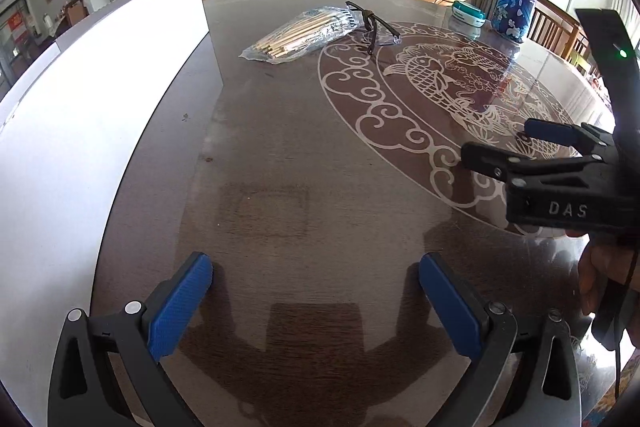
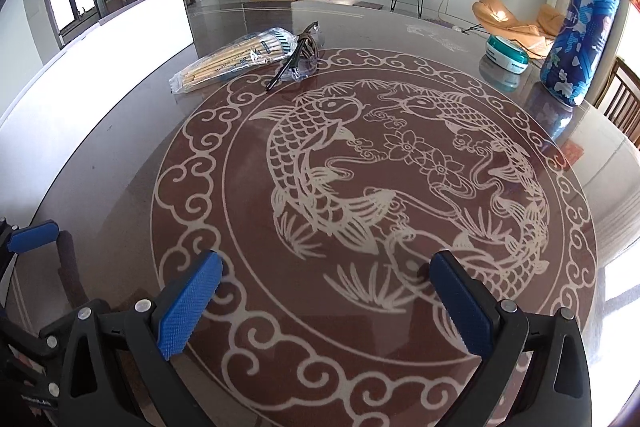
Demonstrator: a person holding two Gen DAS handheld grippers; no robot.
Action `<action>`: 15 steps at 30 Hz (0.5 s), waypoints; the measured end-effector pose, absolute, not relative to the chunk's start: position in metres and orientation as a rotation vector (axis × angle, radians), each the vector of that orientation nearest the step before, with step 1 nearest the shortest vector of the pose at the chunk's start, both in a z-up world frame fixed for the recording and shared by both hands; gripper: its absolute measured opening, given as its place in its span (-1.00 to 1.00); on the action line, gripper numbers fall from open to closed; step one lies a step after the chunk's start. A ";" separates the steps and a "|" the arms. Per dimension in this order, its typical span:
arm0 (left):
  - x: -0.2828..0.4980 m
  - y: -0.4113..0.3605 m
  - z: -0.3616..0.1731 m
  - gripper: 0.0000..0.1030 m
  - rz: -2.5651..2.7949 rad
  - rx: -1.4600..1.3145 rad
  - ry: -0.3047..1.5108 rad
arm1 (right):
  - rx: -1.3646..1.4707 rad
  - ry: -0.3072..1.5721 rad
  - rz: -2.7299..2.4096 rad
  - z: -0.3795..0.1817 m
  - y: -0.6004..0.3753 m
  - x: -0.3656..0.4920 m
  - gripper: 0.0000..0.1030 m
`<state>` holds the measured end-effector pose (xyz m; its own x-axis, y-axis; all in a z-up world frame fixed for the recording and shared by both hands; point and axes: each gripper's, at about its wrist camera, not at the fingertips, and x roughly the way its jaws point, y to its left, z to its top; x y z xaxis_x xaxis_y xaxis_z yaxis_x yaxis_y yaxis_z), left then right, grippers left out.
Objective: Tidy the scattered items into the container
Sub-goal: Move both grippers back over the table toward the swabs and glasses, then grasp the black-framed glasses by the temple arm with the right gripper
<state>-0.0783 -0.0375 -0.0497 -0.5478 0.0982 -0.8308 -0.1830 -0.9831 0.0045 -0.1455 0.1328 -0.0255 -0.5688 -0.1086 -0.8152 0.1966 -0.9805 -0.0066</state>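
Left gripper is hanging over bare counter with its blue pads standing wide apart and nothing between them; the right gripper is likewise gaping and empty, hovering above the fish roundel. Both are pointing steeply down at the surface. The white container is standing along the left side of the counter, its wall just beside the left gripper; its inside is not showing from either view. The scattered items are lying toward the far side: a clear packet of chopsticks with a pair of glasses resting against its far end, and well apart to the right a small teal case near a tall blue patterned canister. In my judgement, neither hand is carrying anything, so a fresh pick is in hand. The next move is calling for a forward reach, with the glasses and packet needing separate grasps.
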 end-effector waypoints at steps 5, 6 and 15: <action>-0.077 -0.039 -0.049 1.00 2.645 -1.390 0.119 | 1.344 0.172 -2.602 -0.026 0.103 -0.215 0.99; -0.077 -0.039 -0.049 1.00 2.648 -1.389 0.121 | 1.343 0.167 -2.614 -0.026 0.099 -0.228 0.97; -0.077 -0.040 -0.049 1.00 2.650 -1.387 0.121 | 1.251 0.217 -2.596 -0.019 0.078 -0.289 -0.36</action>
